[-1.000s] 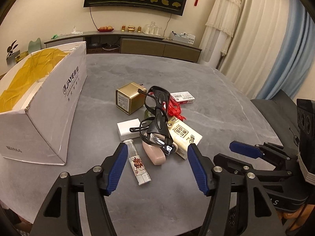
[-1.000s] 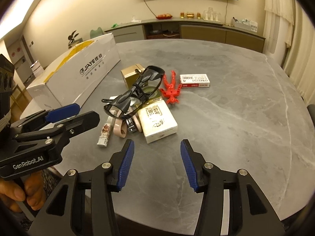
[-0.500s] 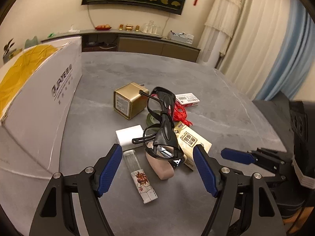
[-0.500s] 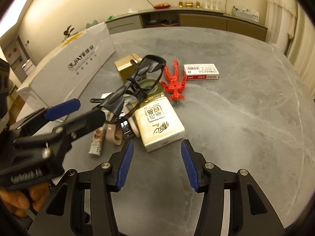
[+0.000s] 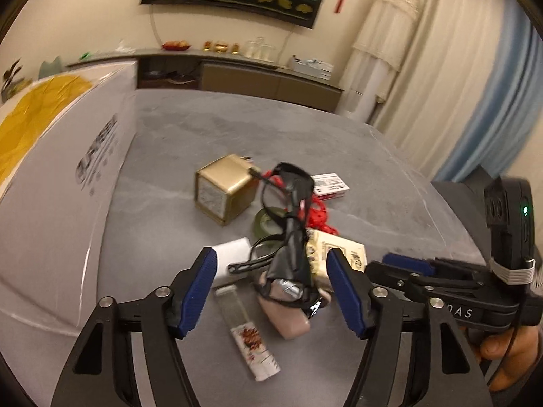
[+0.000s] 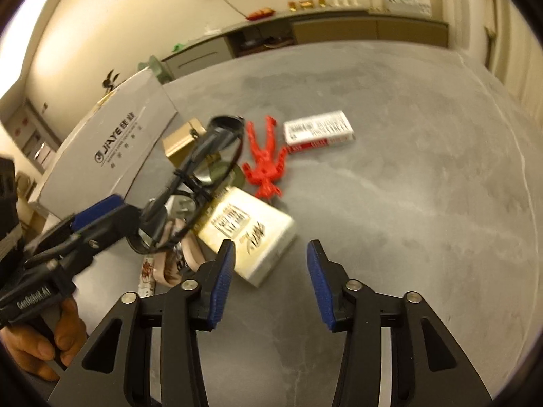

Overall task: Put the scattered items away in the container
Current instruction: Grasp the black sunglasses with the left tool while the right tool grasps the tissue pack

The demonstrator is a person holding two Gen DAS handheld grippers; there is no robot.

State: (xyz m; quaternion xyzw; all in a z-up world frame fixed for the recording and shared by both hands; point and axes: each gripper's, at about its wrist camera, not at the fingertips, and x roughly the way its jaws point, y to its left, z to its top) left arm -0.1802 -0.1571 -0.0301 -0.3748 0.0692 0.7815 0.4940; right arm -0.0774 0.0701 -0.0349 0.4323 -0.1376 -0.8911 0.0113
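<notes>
I hold both claws open, my left claw (image 5: 271, 291) straddling the black glasses (image 5: 292, 237), ready to squeeze, then carry them to the white box (image 5: 68, 183).

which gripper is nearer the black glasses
Left. The left hand-held gripper is open with the glasses right at its fingertips. The right hand-held gripper is open off to the side, in front of the cream box.
</notes>
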